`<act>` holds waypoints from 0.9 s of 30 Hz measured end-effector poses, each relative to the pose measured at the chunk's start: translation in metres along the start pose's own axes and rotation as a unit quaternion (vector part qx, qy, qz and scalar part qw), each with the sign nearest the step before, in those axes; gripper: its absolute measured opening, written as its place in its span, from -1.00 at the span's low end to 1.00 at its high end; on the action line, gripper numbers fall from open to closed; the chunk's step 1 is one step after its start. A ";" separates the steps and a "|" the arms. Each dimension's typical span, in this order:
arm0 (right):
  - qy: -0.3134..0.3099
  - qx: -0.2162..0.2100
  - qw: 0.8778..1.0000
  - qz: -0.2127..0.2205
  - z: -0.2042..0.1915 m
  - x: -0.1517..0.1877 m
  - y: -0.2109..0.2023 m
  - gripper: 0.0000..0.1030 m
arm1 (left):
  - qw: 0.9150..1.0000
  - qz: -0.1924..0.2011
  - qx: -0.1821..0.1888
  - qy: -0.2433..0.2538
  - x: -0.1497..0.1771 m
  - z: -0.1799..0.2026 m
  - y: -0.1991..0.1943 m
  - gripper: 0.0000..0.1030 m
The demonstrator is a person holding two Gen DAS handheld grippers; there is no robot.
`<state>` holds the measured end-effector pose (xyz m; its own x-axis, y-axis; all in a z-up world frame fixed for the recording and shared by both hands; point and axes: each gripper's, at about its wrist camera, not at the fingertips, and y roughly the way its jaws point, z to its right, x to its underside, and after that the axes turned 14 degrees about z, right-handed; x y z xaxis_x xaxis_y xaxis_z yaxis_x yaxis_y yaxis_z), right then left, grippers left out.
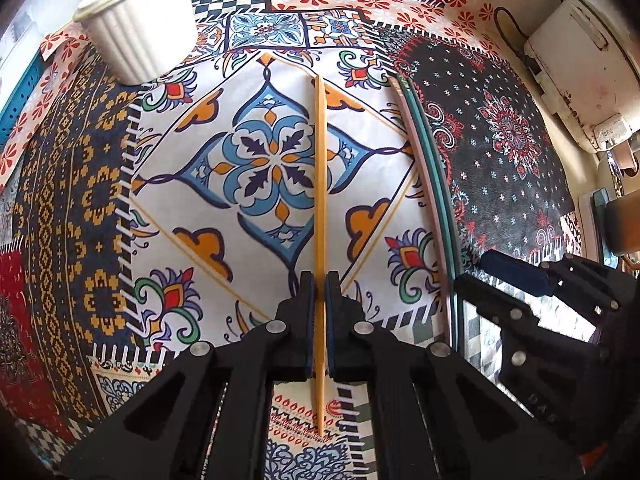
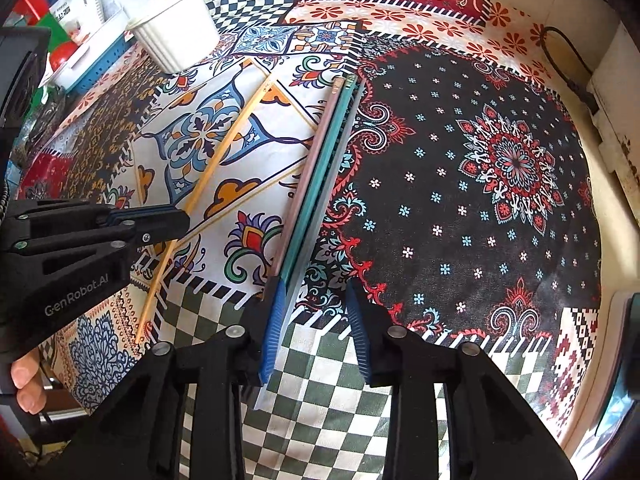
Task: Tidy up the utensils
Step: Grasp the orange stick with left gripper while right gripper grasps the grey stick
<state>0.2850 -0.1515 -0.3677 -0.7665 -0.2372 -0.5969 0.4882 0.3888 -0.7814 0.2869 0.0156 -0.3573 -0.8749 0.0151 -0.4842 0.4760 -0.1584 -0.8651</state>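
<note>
my left tool (image 1: 320, 292) holds 1 yellow chopstick (image 1: 320, 184). my right tool (image 2: 316, 320) is wide beside 3 chopsticks (image 2: 316, 184) on the bench (image 2: 480, 220).

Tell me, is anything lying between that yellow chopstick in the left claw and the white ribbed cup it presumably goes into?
Nothing visible does. The left gripper is shut on the yellow chopstick, and only bare patterned tablecloth lies between it and the white ribbed cup. The pink, teal and grey chopsticks lie off to the other side, by the right gripper.

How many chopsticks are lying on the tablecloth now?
4: one yellow chopstick held in the left gripper, plus pink, teal and grey ones side by side. More stand in the white holder.
</note>
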 end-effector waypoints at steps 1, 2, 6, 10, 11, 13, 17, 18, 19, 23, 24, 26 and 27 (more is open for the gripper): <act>-0.003 0.008 1.000 -0.004 0.002 0.000 0.001 -0.79 | 1.000 -0.004 0.003 0.000 0.003 -0.002 -0.002 -0.93; -0.007 0.014 1.000 -0.003 0.004 0.000 0.001 -0.87 | 1.000 -0.008 0.006 -0.001 0.005 -0.002 -0.003 -0.93; 0.014 0.015 1.000 -0.009 0.026 -0.004 0.000 -0.90 | 0.999 -0.022 0.029 -0.008 0.016 0.001 -0.009 -0.93; 0.043 -0.003 0.999 -0.031 0.049 -0.013 0.001 -0.90 | 0.999 -0.028 0.032 -0.005 0.013 0.007 -0.007 -0.90; 0.049 -0.015 0.998 -0.040 0.052 -0.016 0.002 -0.90 | 0.999 -0.030 0.033 -0.005 0.008 0.008 -0.003 -0.90; 0.053 -0.025 0.997 -0.046 0.056 -0.023 0.004 -0.89 | 0.999 -0.032 0.031 -0.005 -0.001 0.009 0.003 -0.89; 0.039 -0.016 0.998 -0.044 0.055 -0.035 0.012 -0.87 | 0.999 -0.037 0.034 -0.009 -0.022 0.006 0.013 -0.88; 0.035 -0.016 0.998 -0.046 0.055 -0.040 0.015 -0.87 | 0.999 -0.039 0.037 -0.011 -0.027 0.005 0.015 -0.88; 0.031 -0.017 0.998 -0.045 0.054 -0.043 0.017 -0.87 | 0.998 -0.040 0.039 -0.013 -0.031 0.004 0.018 -0.88; 0.013 -0.015 0.999 -0.042 0.049 -0.053 0.022 -0.87 | 0.998 -0.046 0.040 -0.007 -0.049 0.003 0.027 -0.88; 0.015 -0.016 0.999 -0.041 0.048 -0.058 0.027 -0.87 | 0.998 -0.049 0.038 -0.002 -0.052 0.004 0.029 -0.88; 0.023 -0.017 0.999 -0.040 0.046 -0.065 0.033 -0.87 | 0.998 -0.055 0.033 0.010 -0.058 0.008 0.032 -0.88; 0.023 -0.016 0.999 -0.039 0.044 -0.068 0.035 -0.87 | 0.998 -0.057 0.031 0.017 -0.060 0.010 0.034 -0.88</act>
<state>0.3725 -0.1611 -0.3630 -0.8207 -0.2265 -0.5246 0.4131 0.3991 -0.8186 0.3542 -0.0005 -0.3561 -0.9189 0.0697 -0.3882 0.3664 -0.2139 -0.9056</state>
